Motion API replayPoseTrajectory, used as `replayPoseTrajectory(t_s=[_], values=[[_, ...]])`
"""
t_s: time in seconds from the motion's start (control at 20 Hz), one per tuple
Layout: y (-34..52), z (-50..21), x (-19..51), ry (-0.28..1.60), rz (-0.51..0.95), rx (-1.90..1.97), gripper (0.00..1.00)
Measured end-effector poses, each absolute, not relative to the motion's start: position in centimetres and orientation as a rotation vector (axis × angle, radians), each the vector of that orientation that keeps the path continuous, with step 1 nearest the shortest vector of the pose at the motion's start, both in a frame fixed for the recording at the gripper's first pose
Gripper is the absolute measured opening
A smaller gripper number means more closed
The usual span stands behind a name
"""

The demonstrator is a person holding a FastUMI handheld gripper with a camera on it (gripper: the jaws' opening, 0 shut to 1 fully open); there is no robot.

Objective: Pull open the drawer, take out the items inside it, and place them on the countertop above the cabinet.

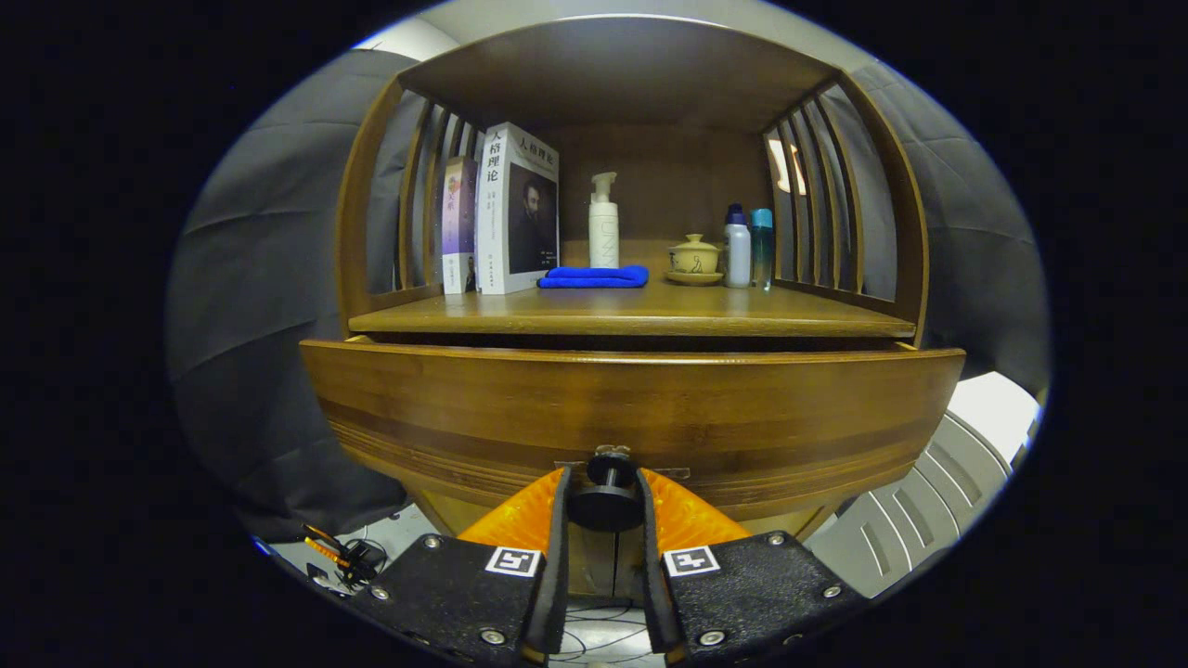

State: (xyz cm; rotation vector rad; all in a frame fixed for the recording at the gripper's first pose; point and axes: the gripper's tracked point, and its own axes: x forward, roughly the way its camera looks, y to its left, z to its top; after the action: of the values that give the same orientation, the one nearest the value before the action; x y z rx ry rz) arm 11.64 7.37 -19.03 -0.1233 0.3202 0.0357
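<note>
Orange-and-black two-finger tool [605,506] sits nearest, clenched on the round black drawer knob [605,501], one finger pressing each side of it. Behind the knob spreads the wide brown wooden drawer front [631,408], grain banded, standing slightly out from the cabinet, its inside unseen. Above the drawer, the wooden tabletop [631,315] carries two upright books [506,211], a folded blue cloth [594,276], a white pump bottle [603,223], a small lidded cup [694,258] and two slim bottles [747,246].
</note>
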Motion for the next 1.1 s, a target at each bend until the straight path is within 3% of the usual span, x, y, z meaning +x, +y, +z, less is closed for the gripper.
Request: replayPoseTrajectory(t_s=[0.65, 1.1], values=[[8.5, -18.9, 3.3, 0.314, 0.065, -0.134, 0.34], [8.7, -18.7, 1.4, 0.334, 0.082, -0.119, 0.35]])
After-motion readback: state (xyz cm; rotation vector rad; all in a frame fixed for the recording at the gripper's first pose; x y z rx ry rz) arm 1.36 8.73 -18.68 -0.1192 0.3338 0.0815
